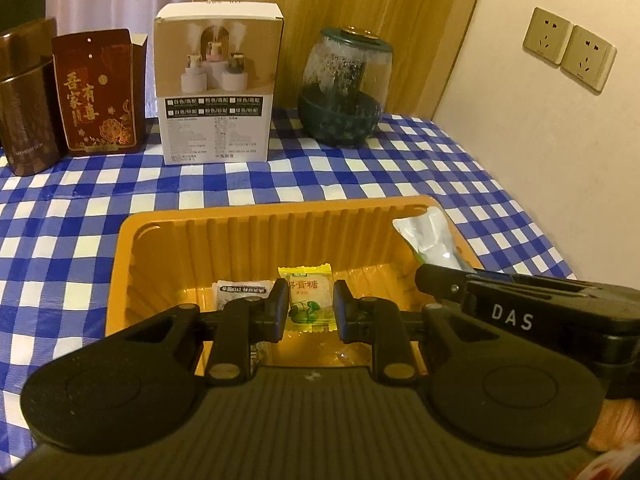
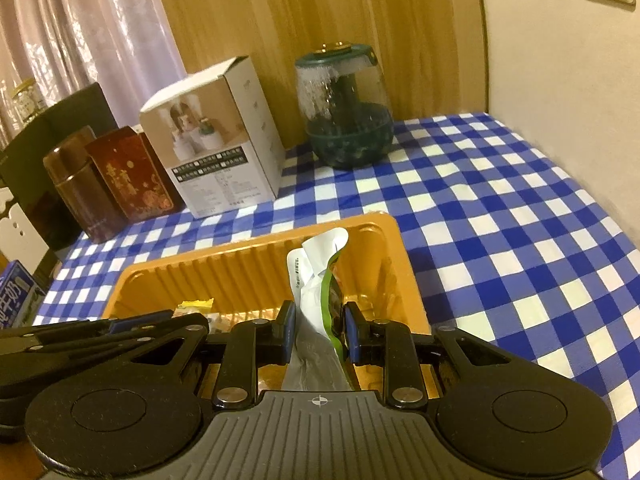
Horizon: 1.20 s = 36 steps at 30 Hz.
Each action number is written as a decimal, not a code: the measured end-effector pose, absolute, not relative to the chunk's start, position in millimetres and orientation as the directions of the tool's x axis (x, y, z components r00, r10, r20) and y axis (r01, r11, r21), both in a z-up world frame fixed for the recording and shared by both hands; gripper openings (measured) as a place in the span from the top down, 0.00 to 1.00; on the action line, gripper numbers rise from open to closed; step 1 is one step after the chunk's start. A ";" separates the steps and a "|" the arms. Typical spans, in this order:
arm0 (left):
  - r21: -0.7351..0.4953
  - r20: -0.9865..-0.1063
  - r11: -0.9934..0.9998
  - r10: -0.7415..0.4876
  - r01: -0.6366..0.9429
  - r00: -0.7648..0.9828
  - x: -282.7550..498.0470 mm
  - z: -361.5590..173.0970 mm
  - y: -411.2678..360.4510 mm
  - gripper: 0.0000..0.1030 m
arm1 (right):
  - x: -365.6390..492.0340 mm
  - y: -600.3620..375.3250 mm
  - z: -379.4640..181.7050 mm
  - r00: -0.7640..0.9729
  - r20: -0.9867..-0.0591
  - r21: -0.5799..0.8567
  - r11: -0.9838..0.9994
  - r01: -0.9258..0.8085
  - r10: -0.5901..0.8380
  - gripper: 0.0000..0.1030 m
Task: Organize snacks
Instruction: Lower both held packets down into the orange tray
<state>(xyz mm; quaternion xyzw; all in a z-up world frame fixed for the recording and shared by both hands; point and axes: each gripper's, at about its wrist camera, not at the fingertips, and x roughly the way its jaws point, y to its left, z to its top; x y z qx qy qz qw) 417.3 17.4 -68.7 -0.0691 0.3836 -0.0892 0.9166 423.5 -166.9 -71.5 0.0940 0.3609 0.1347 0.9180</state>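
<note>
Snacks sit in an orange ribbed tray that lies on the blue-and-white checked tablecloth, directly ahead of and below both tools. The left gripper hangs over the tray's near side with its jaws parted; a yellow candy packet shows in the gap between the fingers, lying on the tray floor with clear space on either side of it, so nothing is grasped. Just to the left of its left finger lies a white sachet with dark print, partly hidden by the finger.

The right gripper is clenched on a silver-and-green snack pouch, which stands up between the blue-padded fingers and reaches forward over the tray's right end. From the left wrist view the same pouch leans on the tray's far right corner, with the right tool's black body coming in from the right.

Beyond the tray, along the back of the table from left to right, stand a brown canister, a red box with gold characters, a white product box and a dark green glass jar. Two wall sockets are on the wall to the far right
</note>
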 end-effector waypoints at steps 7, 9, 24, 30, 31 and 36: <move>-0.192 -0.697 0.975 -0.214 0.109 0.684 422.7 -75.3 15.8 0.79 | 427.6 -166.6 -77.9 0.691 -0.652 0.267 0.947 -0.177 0.312 0.75; -0.199 -0.697 0.974 -0.218 0.108 0.684 424.1 -77.4 16.1 0.79 | 428.4 -167.1 -78.9 0.690 -0.654 0.266 0.948 -0.173 0.309 0.75; -0.191 -0.699 0.979 -0.190 0.075 0.690 423.0 -77.3 25.8 0.71 | 429.3 -165.4 -79.8 0.680 -0.660 0.280 0.944 -0.173 0.320 0.75; -0.192 -0.699 0.979 -0.183 0.065 0.691 422.5 -77.4 27.4 0.71 | 429.4 -164.5 -80.8 0.679 -0.659 0.285 0.943 -0.173 0.324 0.75; -0.191 -0.700 0.979 -0.183 0.065 0.691 422.2 -77.6 27.4 0.71 | 429.5 -164.2 -80.8 0.678 -0.659 0.287 0.942 -0.173 0.325 0.75; -0.191 -0.699 0.980 -0.182 0.065 0.692 421.6 -77.4 27.3 0.71 | 430.1 -163.6 -82.1 0.670 -0.659 0.306 0.936 -0.174 0.340 0.75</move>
